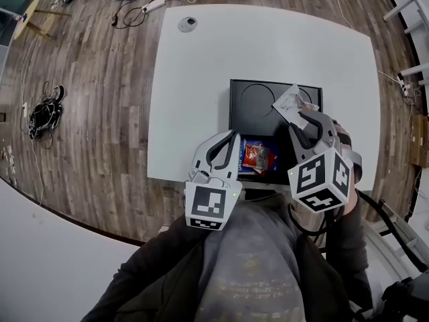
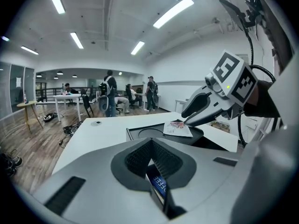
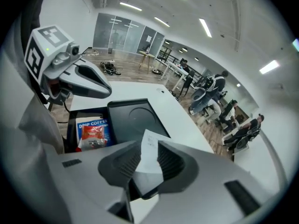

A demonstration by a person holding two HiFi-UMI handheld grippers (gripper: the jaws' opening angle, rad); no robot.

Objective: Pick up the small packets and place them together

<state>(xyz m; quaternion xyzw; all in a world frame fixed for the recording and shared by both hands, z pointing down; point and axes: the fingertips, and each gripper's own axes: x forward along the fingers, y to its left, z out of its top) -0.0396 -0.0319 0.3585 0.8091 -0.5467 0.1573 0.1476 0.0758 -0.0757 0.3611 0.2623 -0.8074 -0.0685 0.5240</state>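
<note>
The left tool (image 1: 224,143) hangs over the near edge of the white surface (image 1: 201,79), just left of the black tray (image 1: 232,106). In the left gripper view its jaws are clenched on a blue packet (image 2: 160,183), which stands edge-on between the ribbed pads. Right beside that tool, in the tray's near compartment, a second blue packet (image 3: 93,124) lies flat with a red packet (image 3: 96,134) resting on top of it. The tray's far part, with its shallow round recess, is bare. Further right, the right tool (image 1: 303,118) points steeply down over the right side of the tray. A white packet (image 1: 289,101) sticks out past its tips, above the tray's right rim. In the right gripper view that packet stands up between the jaws, but the jaws are apart with room on both sides, so the tool is released and not pinching it. The two tools are near each other and do not touch.
</note>
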